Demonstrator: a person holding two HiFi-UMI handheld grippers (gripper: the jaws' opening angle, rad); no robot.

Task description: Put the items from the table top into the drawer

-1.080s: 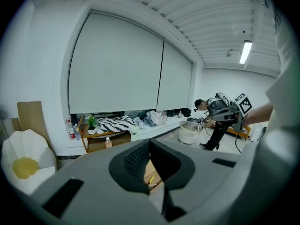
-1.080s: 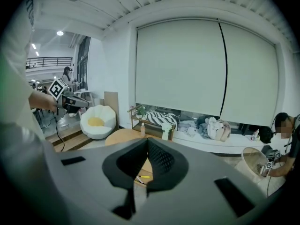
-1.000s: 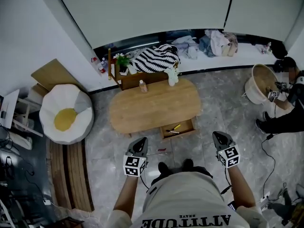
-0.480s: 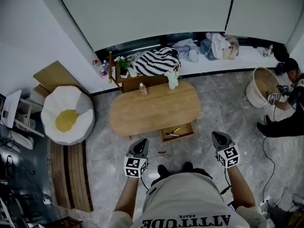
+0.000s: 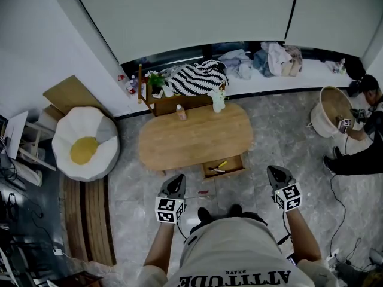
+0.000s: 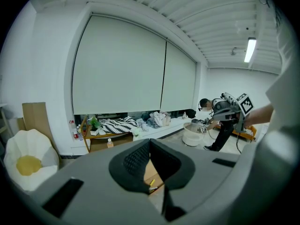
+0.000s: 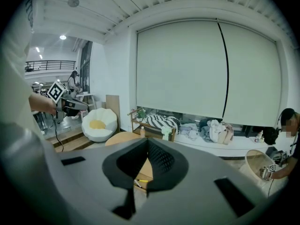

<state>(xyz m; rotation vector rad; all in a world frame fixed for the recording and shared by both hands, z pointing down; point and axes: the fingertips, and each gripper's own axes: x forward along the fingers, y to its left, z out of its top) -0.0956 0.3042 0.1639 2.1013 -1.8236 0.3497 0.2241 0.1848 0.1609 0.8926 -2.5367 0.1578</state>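
Wood, light in tone: the oval surface (image 5: 194, 135) stands ahead of me on the grey floor (image 5: 281, 136), and its drawer (image 5: 224, 165) is open on the near side. In the drawer lie a yellow pen (image 5: 222, 161) and some small dark items that I cannot identify. Two things stand on the surface near its far edge: a small bottle (image 5: 181, 112) left of centre and a pale vase (image 5: 218, 100) further right, apart from it.

My left tongs (image 5: 175, 182) are over the floor, short of the surface, with the jaws closed together and nothing between them. My right tongs (image 5: 276, 174) are level with them on the other side, likewise closed and empty.

A small red object (image 5: 204, 191) lies on the floor just in front of the drawer. Left of the surface sits a white cushion seat (image 5: 84, 143) with a yellow centre. At far right another person (image 5: 359, 130) crouches beside a pale basket (image 5: 333, 107).
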